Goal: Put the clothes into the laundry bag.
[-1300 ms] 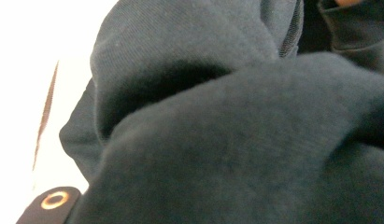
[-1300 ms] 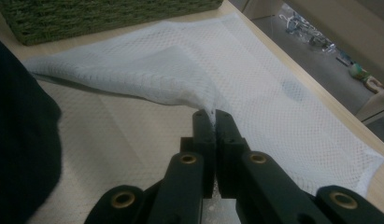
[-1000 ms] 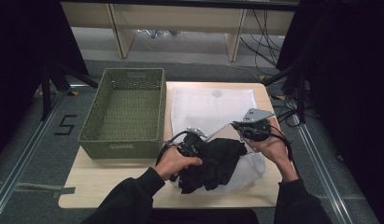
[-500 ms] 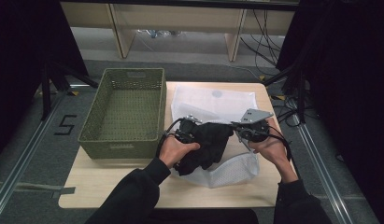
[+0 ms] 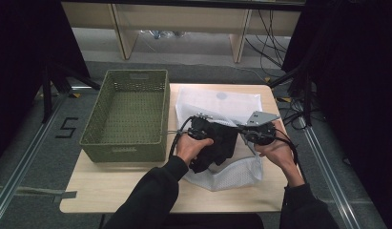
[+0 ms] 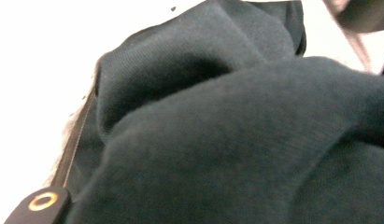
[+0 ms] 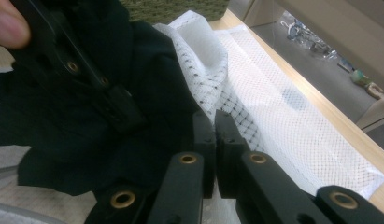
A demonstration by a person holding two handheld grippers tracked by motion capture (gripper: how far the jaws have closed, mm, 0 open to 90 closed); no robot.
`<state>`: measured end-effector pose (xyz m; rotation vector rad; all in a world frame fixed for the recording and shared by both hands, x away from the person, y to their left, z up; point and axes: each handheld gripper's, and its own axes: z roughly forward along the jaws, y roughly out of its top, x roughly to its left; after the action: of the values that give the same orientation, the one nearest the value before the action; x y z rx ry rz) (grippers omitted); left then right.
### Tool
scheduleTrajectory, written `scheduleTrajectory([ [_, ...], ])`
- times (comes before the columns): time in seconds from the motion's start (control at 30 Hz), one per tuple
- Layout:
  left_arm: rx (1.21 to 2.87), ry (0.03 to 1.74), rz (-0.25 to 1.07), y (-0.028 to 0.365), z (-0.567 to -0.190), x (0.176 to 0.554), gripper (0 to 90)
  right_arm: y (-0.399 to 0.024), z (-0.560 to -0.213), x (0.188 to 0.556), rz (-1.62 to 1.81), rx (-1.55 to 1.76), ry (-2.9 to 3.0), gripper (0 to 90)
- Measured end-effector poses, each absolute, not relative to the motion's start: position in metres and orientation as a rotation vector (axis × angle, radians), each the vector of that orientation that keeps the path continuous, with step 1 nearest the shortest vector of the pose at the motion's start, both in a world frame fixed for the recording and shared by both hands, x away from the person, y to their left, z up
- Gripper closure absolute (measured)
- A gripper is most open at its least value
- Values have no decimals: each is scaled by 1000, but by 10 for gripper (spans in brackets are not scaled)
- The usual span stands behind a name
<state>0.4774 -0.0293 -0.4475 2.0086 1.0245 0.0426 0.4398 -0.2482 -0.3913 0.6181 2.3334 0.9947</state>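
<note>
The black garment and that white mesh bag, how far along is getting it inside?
Partway. Done: the right tool is shut on the edge of the white mesh bag, holding its mouth up. In hand: the left tool pushes the black garment into the opening, its jaws having just been opening. Left: much of the garment bulges outside the bag, and the green basket beside it holds nothing.

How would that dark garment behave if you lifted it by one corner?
The dark garment would probably droop limply: it already lies bunched in soft folds. Its fuzzy, thick-looking cloth suggests little slipping. It likely snags the white mesh bag.
</note>
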Motion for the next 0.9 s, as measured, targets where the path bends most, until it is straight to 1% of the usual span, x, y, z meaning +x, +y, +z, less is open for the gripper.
scheduleTrajectory([
  [0.07, 2061, 1007, 75, -32, -453, 480, 556, -249, -393, 440, 985, 616, 2337, 899],
  [0.13, 2040, 1038, 73, -34, -457, 481, 545, -249, -394, 441, 985, 606, 2343, 900],
  [0.17, 2047, 1040, 46, -33, -460, 484, 505, -249, -396, 441, 974, 626, 2345, 899],
  [0.23, 2044, 1052, 51, -33, -461, 484, 443, -250, -397, 442, 972, 609, 2348, 900],
  [0.27, 2048, 1064, 79, -31, -459, 484, 413, -252, -398, 442, 975, 630, 2348, 899],
  [0.3, 2048, 1064, 79, -31, -459, 484, 388, -252, -398, 442, 975, 630, 2348, 899],
  [0.33, 2044, 1073, 84, -30, -457, 483, 388, -253, -398, 443, 975, 618, 2353, 899],
  [0.37, 2066, 1059, 70, -27, -451, 480, 328, -254, -399, 443, 972, 623, 2354, 899],
  [0.43, 2075, 1052, 58, -25, -448, 478, 274, -255, -399, 443, 964, 635, 2347, 899],
  [0.47, 2073, 1052, 58, -23, -445, 475, 274, -255, -399, 443, 964, 635, 2347, 899],
  [0.53, 2072, 1048, 73, -17, -437, 468, 220, -254, -399, 443, 967, 610, 2355, 899],
  [0.7, 2098, 999, 71, 2, -421, 452, 207, -253, -400, 442, 970, 635, 2359, 899],
  [0.73, 2128, 971, 88, 7, -418, 446, 206, -252, -401, 442, 966, 635, 2363, 899],
  [0.83, 2158, 966, 88, 13, -419, 443, 180, -251, -401, 442, 963, 624, 2368, 899],
  [0.9, 2208, 950, 44, 19, -426, 441, 179, -251, -401, 442, 960, 615, 2368, 899],
])
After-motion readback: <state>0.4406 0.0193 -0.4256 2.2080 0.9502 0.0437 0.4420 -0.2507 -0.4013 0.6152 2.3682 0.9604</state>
